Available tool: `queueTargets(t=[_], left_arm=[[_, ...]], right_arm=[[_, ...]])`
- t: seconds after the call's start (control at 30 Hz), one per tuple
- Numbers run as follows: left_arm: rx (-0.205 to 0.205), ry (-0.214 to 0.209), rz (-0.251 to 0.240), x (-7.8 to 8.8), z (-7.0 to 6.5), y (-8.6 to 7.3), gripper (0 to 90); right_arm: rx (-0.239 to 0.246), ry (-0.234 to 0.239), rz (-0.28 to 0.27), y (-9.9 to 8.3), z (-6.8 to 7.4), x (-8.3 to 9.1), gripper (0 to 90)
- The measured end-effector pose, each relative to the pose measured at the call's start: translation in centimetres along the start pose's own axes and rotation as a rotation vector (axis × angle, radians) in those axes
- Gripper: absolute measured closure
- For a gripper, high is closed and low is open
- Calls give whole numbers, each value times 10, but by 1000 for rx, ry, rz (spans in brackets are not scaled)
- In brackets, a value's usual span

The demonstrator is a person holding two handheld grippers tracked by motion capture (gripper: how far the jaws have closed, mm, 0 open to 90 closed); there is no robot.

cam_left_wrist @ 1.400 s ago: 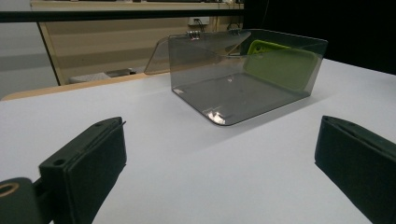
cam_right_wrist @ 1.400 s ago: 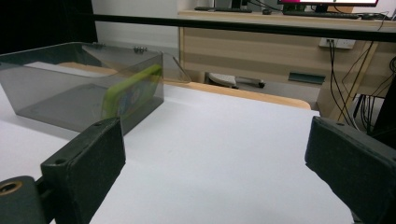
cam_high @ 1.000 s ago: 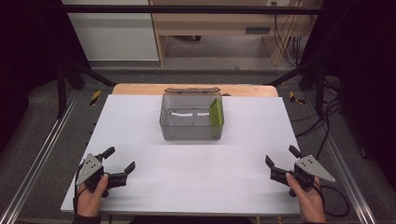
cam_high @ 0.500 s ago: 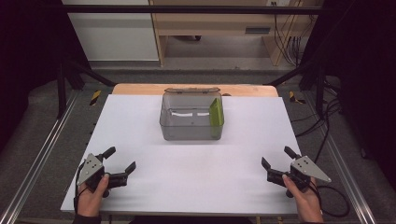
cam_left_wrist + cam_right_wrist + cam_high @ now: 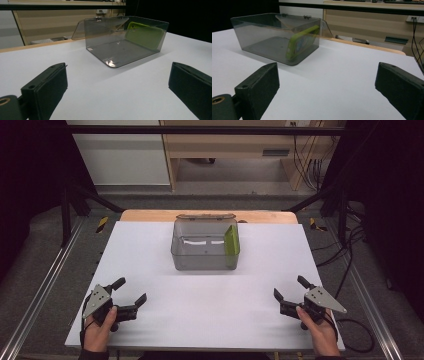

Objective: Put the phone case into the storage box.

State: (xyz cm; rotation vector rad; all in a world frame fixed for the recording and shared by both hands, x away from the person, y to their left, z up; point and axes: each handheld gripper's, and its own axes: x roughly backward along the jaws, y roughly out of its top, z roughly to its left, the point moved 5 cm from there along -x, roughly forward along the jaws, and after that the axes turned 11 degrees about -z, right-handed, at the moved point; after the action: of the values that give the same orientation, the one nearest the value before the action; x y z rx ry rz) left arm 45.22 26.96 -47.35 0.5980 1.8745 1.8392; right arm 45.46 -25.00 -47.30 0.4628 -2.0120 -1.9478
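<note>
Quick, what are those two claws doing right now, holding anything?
Left claw: open, holding nothing.
Right claw: open, holding nothing.

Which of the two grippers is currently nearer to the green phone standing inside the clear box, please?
Right. The right gripper sits near and right of the green phone; the left gripper lies farther, across the clear box, near left.

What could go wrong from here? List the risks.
1. The green phone case leans on edge against the wall of the clear box; a nudge could tip it flat.
2. The box looks light; a push from the right hand-held gripper or the left hand-held gripper might slide it across the smooth white table.
</note>
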Motion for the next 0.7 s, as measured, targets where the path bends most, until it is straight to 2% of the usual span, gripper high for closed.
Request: queueTargets(t=[0.2,0.6,0.7], left_arm=[[18,-5,-2,-1,0,-1,20],[21,-16,0,-2,-2,-4,20],[20,-17,-6,-2,-2,-4,20]], right_arm=[[-13,12,-4,-1,3,-7,56],[-8,40,6,-7,14,-24,59],[-31,40,15,-10,16,-28,59]])
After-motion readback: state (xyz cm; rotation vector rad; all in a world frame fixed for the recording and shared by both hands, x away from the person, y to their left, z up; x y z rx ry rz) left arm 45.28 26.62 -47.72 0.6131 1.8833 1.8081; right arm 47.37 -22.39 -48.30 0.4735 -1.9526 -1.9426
